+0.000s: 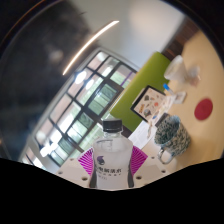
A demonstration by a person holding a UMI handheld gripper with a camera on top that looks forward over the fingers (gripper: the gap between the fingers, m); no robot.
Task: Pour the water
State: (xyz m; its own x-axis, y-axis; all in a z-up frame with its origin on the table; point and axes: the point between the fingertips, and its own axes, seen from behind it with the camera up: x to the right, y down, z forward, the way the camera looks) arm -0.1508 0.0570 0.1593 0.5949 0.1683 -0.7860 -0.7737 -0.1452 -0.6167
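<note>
Fingers: I read them as closed on the water bottle, which sits squarely between them. The purple pads show at either side of the bottle's body, each meeting its wall with no gap I can make out. The finger bodies themselves are mostly lost below the view, so I log the grip from the pads alone.

Bottle: clear plastic, white cap on and closed, white label with dark print across the body. It stands roughly upright with respect to the fingers, cap pointing away from them. I cannot see its base, so I cannot tell whether it rests on anything.

The whole scene appears tilted in my view. Beyond the bottle, a large window with dark frames fills the far side, and a long bright ceiling light runs above it.

To the right of the bottle, beside the right pad, a glass mug with a handle stands on the pale counter. It is apart from the bottle, not touching. I cannot tell whether it holds any liquid.

Farther along the counter: a green board or mat, a white printed sheet lying at its edge, a red round coaster, and a pale crumpled item I cannot identify.
</note>
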